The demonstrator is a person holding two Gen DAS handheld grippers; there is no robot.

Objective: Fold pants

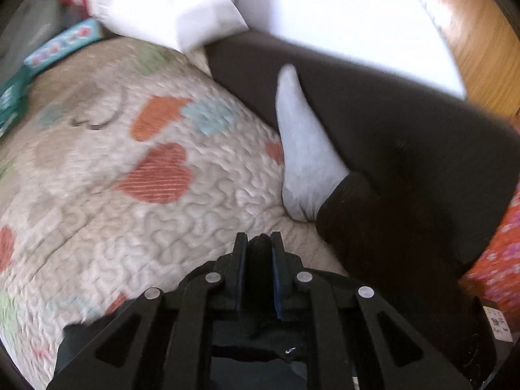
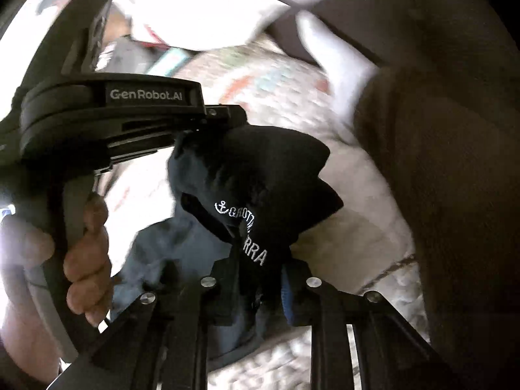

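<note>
A quilted cream bedspread [image 1: 136, 195] printed with orange, teal and green hearts covers the bed. White pillows [image 1: 156, 3] lie at its far end, washed out by strong daylight. Beyond them, a strip of warm wooden floor [image 1: 481, 42] shows at the upper right edge.

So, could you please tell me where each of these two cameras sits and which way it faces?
Left wrist: on the left gripper, facing down along its fingers, closed on dark cloth, at the heart-print quilt; the person's grey-socked foot shows.
Right wrist: on the right gripper, facing down at the dark pants pinched between its fingers; the left gripper, seen side-on, grips them too, a hand on its handle.
Shared: quilt, pants, left gripper, white pillow.
</note>
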